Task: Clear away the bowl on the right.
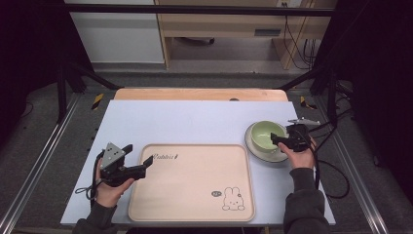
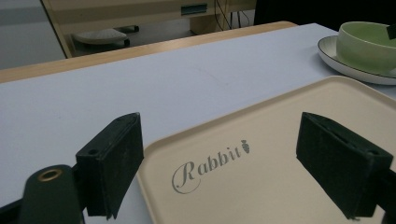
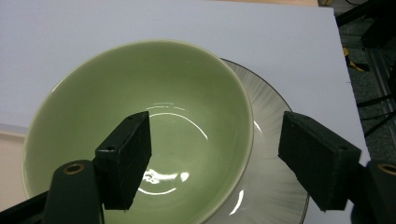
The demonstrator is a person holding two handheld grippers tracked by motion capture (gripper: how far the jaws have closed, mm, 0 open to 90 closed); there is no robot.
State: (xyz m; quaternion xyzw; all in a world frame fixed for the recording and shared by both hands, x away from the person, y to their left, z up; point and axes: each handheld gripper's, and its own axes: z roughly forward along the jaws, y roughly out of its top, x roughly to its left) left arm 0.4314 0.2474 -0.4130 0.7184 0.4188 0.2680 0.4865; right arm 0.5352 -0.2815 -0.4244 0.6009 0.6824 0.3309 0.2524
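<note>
A green bowl (image 1: pixel 268 135) stands on a white plate (image 1: pixel 258 150) at the table's right. My right gripper (image 1: pixel 280 141) is open astride the bowl's near rim. In the right gripper view, one jaw is inside the green bowl (image 3: pixel 140 116) and the other over the white plate (image 3: pixel 268 186); my right gripper (image 3: pixel 215 158) holds nothing. A beige tray (image 1: pixel 195 183) with a rabbit drawing lies at the front middle. My left gripper (image 1: pixel 139 158) is open at the tray's left rim. In the left gripper view, my left gripper (image 2: pixel 219 163) straddles the corner of the beige tray (image 2: pixel 261 135).
The pale blue table top (image 1: pixel 195 119) ends in a wooden strip at the back. Black frame posts and cables flank both sides. The green bowl (image 2: pixel 366 44) on its plate (image 2: pixel 350 70) shows at the far right of the left gripper view.
</note>
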